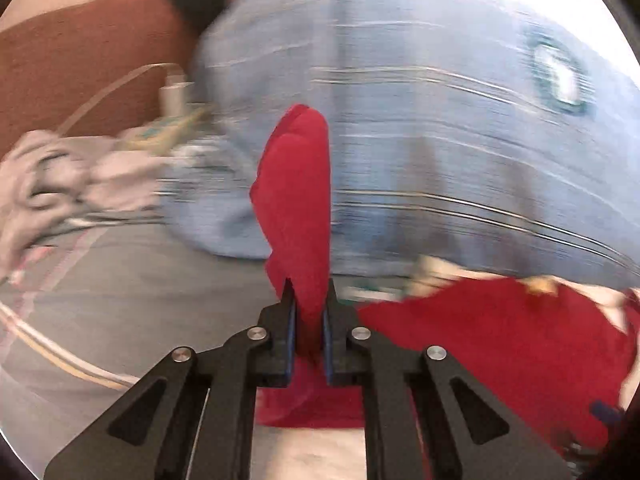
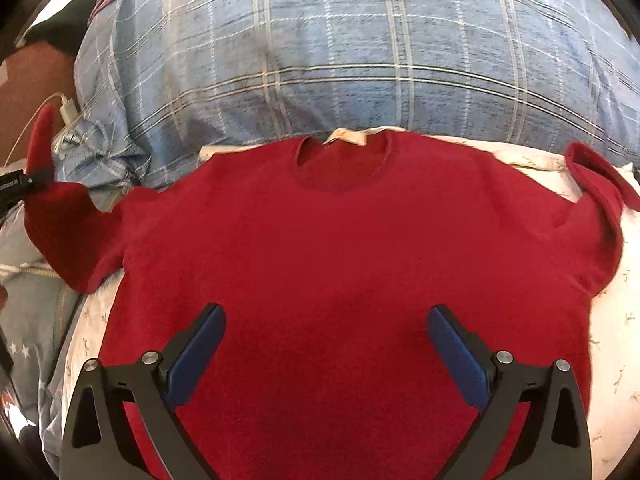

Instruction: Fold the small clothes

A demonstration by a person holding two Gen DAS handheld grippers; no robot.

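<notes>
A small red T-shirt (image 2: 340, 248) lies flat, front up, on a white patterned cloth (image 2: 612, 320), collar toward the far side. My right gripper (image 2: 326, 320) is open and empty, hovering over the shirt's lower middle. My left gripper (image 1: 309, 292) is shut on the shirt's left sleeve (image 1: 298, 184), which stands up between its pads. In the right wrist view that sleeve (image 2: 44, 140) is lifted at the far left, with the left gripper's black body (image 2: 16, 186) at the frame edge. The shirt's right sleeve (image 2: 596, 188) lies curled up.
A blue plaid pillow (image 2: 340, 48) lies just behind the shirt's collar. A white charger and cable (image 2: 68, 110) sit at the left by a brown surface (image 1: 80, 60). A crumpled pale garment (image 1: 48, 184) lies at the left on a grey sheet (image 1: 140, 280).
</notes>
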